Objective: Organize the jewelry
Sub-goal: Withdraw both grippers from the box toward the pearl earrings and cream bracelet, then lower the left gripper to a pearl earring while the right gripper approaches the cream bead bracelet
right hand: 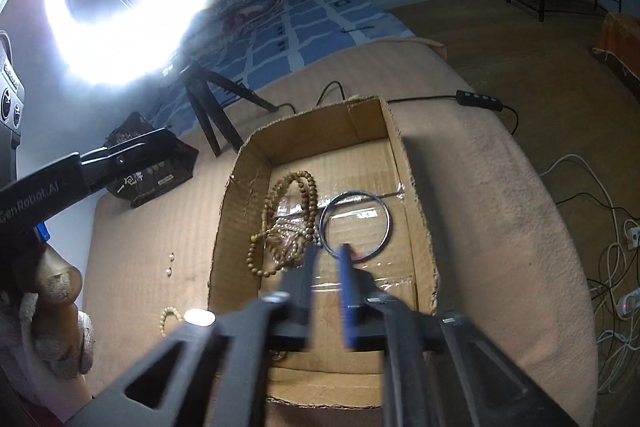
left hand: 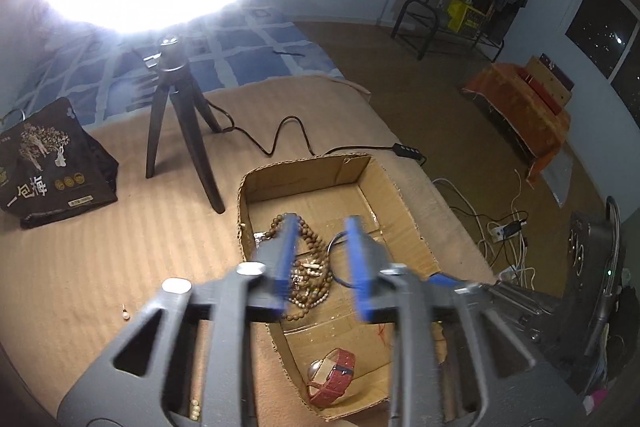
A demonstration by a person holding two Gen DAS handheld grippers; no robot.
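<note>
Claws both parted and empty over cardboard box with wooden bead necklace and metal bangle.

An open cardboard box sits at the centre of the frame on a tan blanket spread over a bed. Inside the box, strands of wooden beads lie heaped at left, touching a thin metal bangle at right. The right gripper reaches in from the bottom edge, its blue-padded fingers parted over the bangle's near rim, nothing pressed between them. A ring light glares at upper left on a black tripod. A dark printed bag stands left of the box. Loose beads dot the blanket at lower left.
</note>
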